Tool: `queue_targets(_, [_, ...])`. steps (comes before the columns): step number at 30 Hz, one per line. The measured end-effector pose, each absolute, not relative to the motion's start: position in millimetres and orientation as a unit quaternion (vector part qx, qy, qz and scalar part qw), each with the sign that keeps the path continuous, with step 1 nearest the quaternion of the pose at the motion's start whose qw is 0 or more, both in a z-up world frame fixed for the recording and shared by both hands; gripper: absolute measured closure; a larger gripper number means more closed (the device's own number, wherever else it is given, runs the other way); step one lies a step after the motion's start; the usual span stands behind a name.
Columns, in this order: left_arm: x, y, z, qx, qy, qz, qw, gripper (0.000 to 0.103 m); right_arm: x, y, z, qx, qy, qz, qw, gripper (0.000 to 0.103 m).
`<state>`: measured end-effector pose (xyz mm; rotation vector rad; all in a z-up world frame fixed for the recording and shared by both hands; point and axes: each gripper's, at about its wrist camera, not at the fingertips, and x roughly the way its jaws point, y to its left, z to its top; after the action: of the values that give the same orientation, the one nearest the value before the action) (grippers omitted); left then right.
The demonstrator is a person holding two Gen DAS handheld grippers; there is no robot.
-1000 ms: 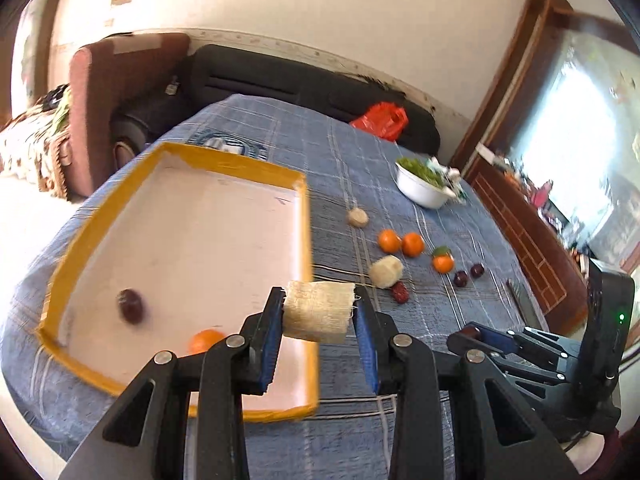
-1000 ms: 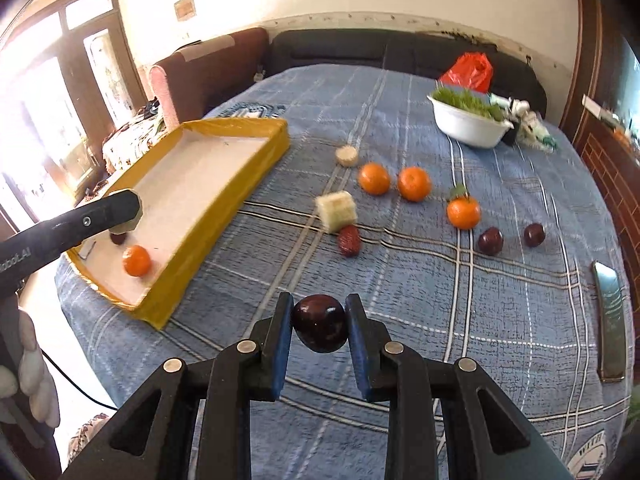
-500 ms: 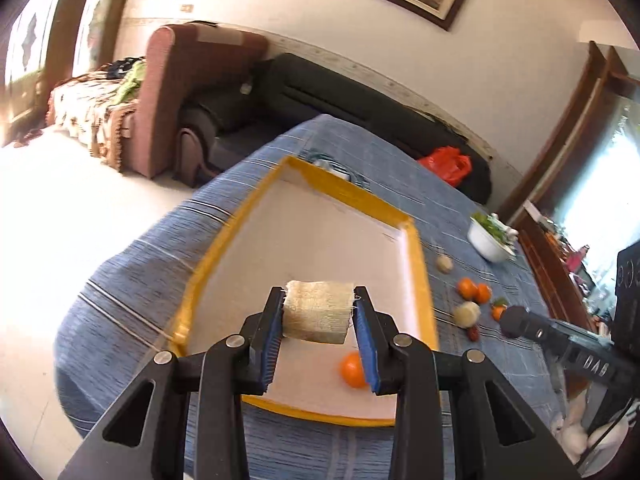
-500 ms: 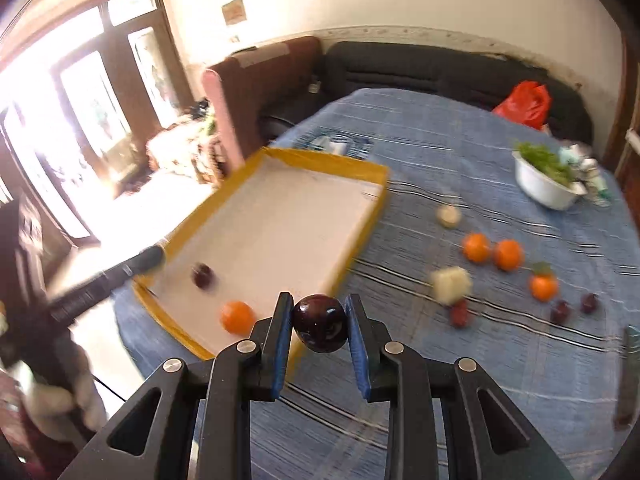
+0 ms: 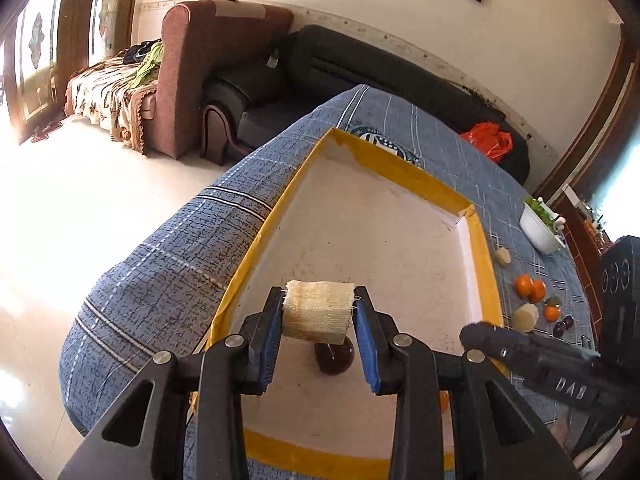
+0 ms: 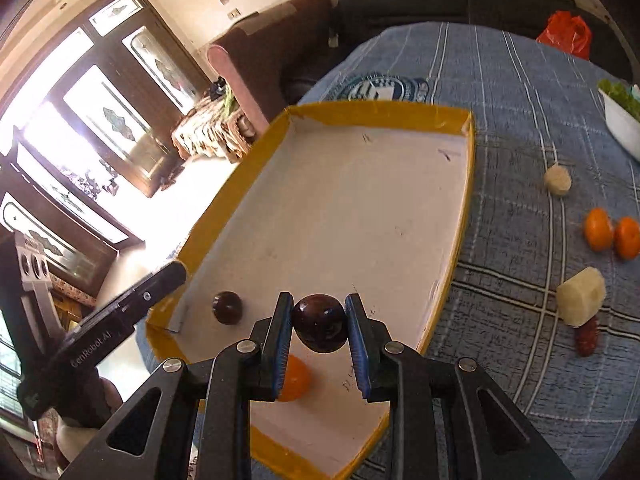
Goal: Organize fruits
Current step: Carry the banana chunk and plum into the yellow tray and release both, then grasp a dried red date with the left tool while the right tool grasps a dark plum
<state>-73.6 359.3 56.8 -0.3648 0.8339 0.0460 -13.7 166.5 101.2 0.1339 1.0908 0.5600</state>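
My left gripper [image 5: 319,320] is shut on a pale fibrous sugarcane chunk [image 5: 318,310], held over the near end of the yellow-rimmed white tray [image 5: 482,248]. A dark plum [image 5: 334,358] lies in the tray just below it. My right gripper [image 6: 319,324] is shut on a dark plum [image 6: 319,323], above the tray's [image 6: 464,216] near end. In the tray lie another dark plum [image 6: 227,307] and an orange [image 6: 295,378]. The left gripper's finger [image 6: 132,304] reaches in at the tray's left corner.
On the blue plaid cloth right of the tray lie two oranges [image 6: 612,232], a sugarcane chunk [image 6: 581,296] against a red date [image 6: 587,338], and a small pale piece [image 6: 558,179]. A white bowl of greens [image 6: 620,118] stands far right. Sofas lie beyond the table.
Both grippers have swung left over the tray with their fruit still held. The left gripper has come lower over the tray's near end, above the plum.
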Motion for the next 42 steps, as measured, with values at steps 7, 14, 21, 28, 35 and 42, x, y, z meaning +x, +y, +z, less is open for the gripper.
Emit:
queue_targets(7, [-73.4, 367.3, 52.2, -0.206, 0.401, 0.019, 0.892, 0.065, -16.1, 180.5, 87.8, 0.032, 0.518, 0.269, 0.811, 0.071])
queue_targets(14, [-93.1, 379.8, 71.2, -0.243, 0.371, 0.016, 0.896, 0.038, -16.2, 175.1, 89.0, 0.049, 0.515, 0.276, 0.81, 0.069])
queue_targets(21, [-113.9, 347.9, 90.3, -0.241, 0.365, -0.002, 0.899, 0.027, -32.9, 123.8, 118.9, 0.08, 0.478, 0.27, 0.832, 0.05])
queue_targets(28, [-122.6, 288.5, 110.6, -0.212, 0.365, -0.052, 0.905, 0.027, -46.4, 23.0, 135.5, 0.119, 0.461, 0.214, 0.853, 0.05])
queue_targets(35, [-115.9, 214.9, 111.1, -0.158, 0.375, -0.112, 0.907, 0.027, -62.8, -121.0, 169.0, 0.149, 0.415, 0.091, 0.893, 0.038])
queue_targets(42, [-100.7, 154.3, 90.0, -0.109, 0.413, -0.158, 0.89, 0.035, -62.2, -185.7, 132.7, 0.184, 0.438, 0.04, 0.879, 0.04])
